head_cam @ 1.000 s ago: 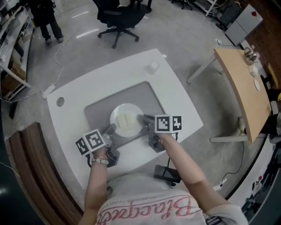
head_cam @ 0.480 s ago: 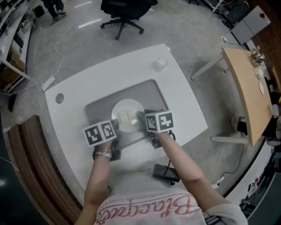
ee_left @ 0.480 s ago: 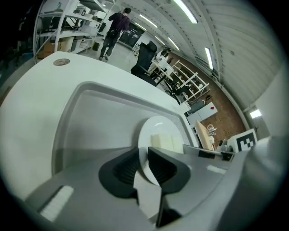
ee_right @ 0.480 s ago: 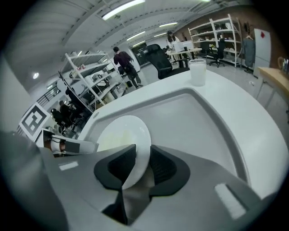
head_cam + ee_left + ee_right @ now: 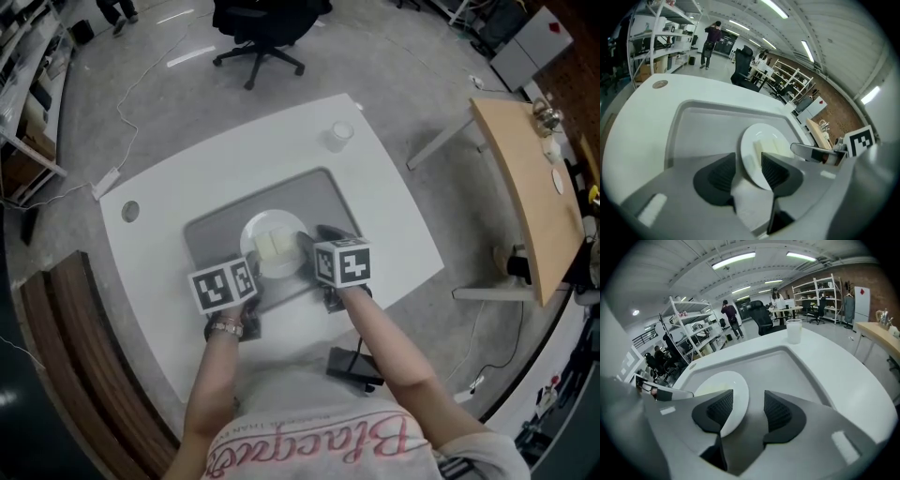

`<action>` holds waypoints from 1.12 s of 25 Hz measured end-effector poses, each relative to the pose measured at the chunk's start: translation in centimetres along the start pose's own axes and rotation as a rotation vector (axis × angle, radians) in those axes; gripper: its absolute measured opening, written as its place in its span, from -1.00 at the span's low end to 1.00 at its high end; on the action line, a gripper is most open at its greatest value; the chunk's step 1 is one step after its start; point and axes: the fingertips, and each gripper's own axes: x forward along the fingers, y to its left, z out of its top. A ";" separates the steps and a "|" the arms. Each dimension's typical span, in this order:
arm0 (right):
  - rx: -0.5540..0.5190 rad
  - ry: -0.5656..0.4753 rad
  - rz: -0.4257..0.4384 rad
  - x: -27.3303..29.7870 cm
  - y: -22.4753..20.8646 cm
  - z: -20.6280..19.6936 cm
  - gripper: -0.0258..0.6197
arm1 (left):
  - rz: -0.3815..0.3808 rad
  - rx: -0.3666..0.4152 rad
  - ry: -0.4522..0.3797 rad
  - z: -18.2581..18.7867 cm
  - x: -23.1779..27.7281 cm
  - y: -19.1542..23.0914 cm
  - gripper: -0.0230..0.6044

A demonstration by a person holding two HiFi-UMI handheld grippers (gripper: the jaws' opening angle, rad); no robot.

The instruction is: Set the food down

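Observation:
A white plate (image 5: 258, 234) with pale yellow food (image 5: 273, 247) rests on the grey mat (image 5: 211, 234) of the white table. My left gripper (image 5: 249, 278) is at its near-left rim and my right gripper (image 5: 315, 242) at its right rim. In the left gripper view the plate (image 5: 754, 140) has its rim between the jaws of the left gripper (image 5: 747, 171). These jaws have just been opening, and a gap shows beside the rim. The right gripper (image 5: 746, 409) has likewise just been opening; the plate (image 5: 736, 394) lies under its left jaw, not pinched.
A paper cup (image 5: 338, 134) stands at the table's far right corner. Beyond the table are an office chair (image 5: 262, 23) and a wooden table (image 5: 520, 178) at the right. A black pedal (image 5: 354, 368) lies on the floor near the person.
Both marker cubes have turned and drawn in closer to the plate. The plate stays on the grey mat.

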 end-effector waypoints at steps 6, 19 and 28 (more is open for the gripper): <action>-0.031 -0.107 0.049 -3.3 0.7 1.5 -0.64 | 0.050 -0.004 -0.131 1.8 -3.1 0.6 -0.83; -0.119 -0.284 0.213 -12.1 7.3 2.0 -0.91 | -0.074 0.116 -0.366 2.4 -9.5 -3.8 -0.93; -0.065 -0.441 0.324 -18.7 10.6 1.8 -0.91 | -0.270 0.108 -0.492 1.3 -15.0 -7.2 -0.93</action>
